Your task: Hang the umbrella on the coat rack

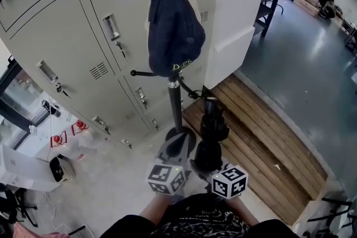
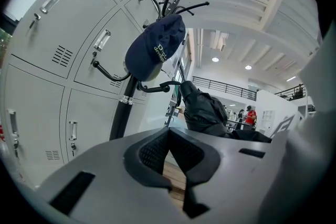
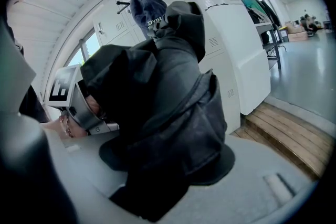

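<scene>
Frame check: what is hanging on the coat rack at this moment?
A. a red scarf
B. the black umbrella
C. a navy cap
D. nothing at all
C: a navy cap hangs from a hook of the coat rack, while the folded black umbrella is clamped in the right gripper, not on any hook.

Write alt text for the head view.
The right hand-held gripper holds a folded black umbrella upright beside the coat rack, on which a navy cap hangs. The left hand-held gripper, shut and empty, is next to it; grey lockers stand behind.
</scene>
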